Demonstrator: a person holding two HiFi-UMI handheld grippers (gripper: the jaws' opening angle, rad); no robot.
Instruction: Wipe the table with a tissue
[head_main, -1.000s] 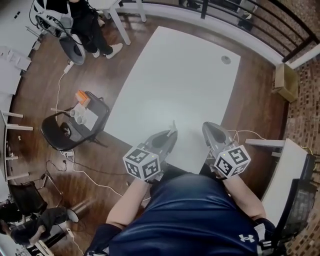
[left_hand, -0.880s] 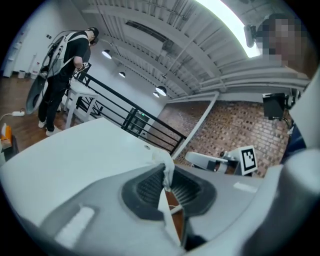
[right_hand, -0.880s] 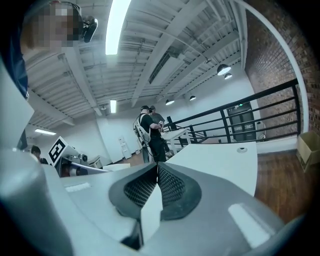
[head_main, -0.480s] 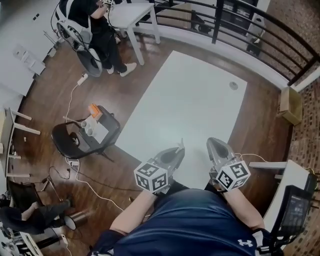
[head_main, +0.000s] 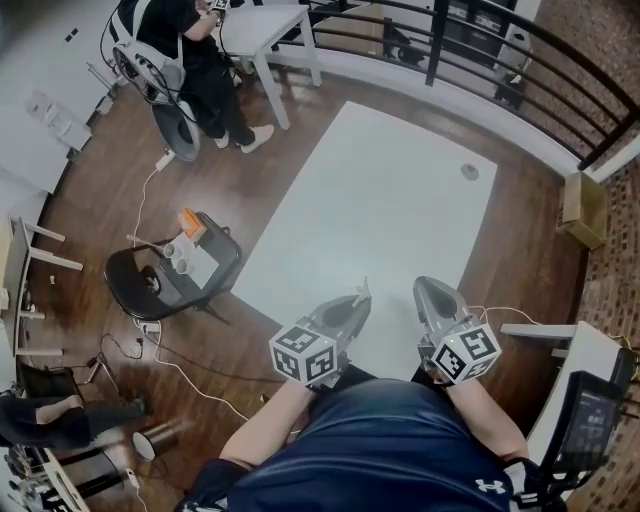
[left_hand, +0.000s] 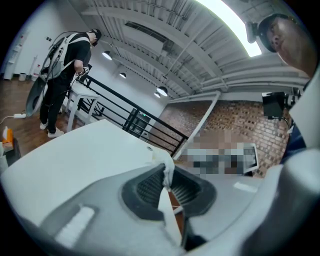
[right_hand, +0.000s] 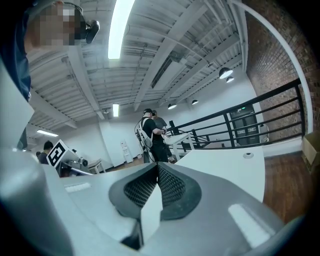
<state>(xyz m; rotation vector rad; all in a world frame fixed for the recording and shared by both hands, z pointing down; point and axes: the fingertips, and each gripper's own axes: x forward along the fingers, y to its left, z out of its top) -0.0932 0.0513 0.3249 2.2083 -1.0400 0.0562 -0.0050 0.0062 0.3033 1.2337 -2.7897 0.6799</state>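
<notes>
— Where's the tissue?
— Pinched in my left claw, poking up past the tips, over the near edge of the tabletop.
— And the right?
— My right claw is closed on nothing, just beside the left, at that same edge.

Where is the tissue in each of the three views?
Head view: the tissue sticks out of the left tongs, lower centre.
Left gripper view: centre, pinched between shut tongs.
Right gripper view: not in it.
Shared landmark: the round grommet in the white table.
</notes>
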